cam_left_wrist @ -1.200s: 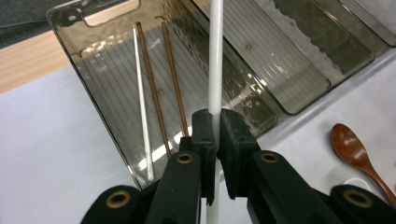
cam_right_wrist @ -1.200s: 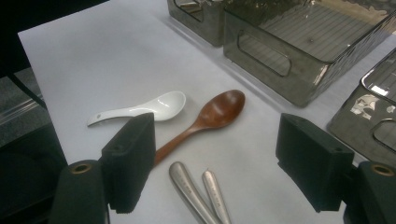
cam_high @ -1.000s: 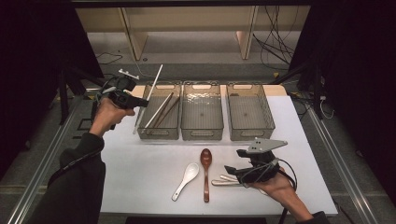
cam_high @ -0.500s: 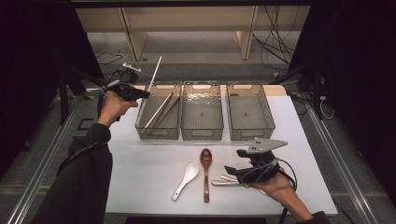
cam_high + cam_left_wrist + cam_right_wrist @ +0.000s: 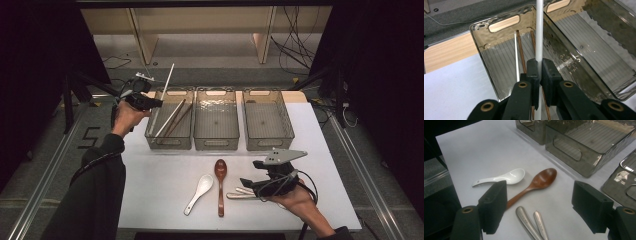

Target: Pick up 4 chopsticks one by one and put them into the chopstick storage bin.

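My left gripper (image 5: 150, 103) is shut on a long white chopstick (image 5: 167, 82) at the left bin's (image 5: 170, 144) near-left corner. The stick slants up and away over that bin. In the left gripper view the pads pinch the white chopstick (image 5: 539, 30) above the bin (image 5: 481, 25). Inside lie brown chopsticks (image 5: 521, 52) and another white chopstick (image 5: 516, 57). My right gripper (image 5: 245, 184) rests low at the table's front right, open (image 5: 541, 197), with two metal utensil handles (image 5: 529, 222) on the table between its jaws.
A white ceramic spoon (image 5: 199, 192) and a wooden spoon (image 5: 220, 182) lie on the white table, left of the right gripper. The middle bin (image 5: 216, 142) and the right bin (image 5: 268, 142) stand in a row beside the left one.
My left gripper has shifted a little right and down toward the left bin, still holding the white chopstick. The right hand has stayed put.
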Demonstrator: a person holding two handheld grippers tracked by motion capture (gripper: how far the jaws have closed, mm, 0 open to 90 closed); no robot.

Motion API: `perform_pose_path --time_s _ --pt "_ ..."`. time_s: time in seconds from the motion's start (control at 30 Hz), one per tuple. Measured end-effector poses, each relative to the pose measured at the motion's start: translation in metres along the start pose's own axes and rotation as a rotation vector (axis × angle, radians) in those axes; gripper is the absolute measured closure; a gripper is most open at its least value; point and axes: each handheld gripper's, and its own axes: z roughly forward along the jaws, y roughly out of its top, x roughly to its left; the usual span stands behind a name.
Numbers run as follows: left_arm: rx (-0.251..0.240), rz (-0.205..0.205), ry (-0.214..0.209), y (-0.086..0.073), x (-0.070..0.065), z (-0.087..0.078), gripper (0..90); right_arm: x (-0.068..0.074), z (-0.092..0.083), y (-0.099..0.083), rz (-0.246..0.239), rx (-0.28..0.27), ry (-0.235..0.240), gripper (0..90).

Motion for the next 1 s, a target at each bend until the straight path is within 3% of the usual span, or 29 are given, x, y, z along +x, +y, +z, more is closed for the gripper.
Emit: perform_pose_path --time_s 0.47,1.0 --pt "-0.007 0.000 0.001 -0.014 0.003 0.013 83.4 0.000 0.000 0.000 0.002 0.001 0.001 29.5" --pt "0.054 0.014 -0.002 -0.024 0.002 0.027 82.5 0.000 0.000 0.000 0.000 0.001 0.000 29.5"
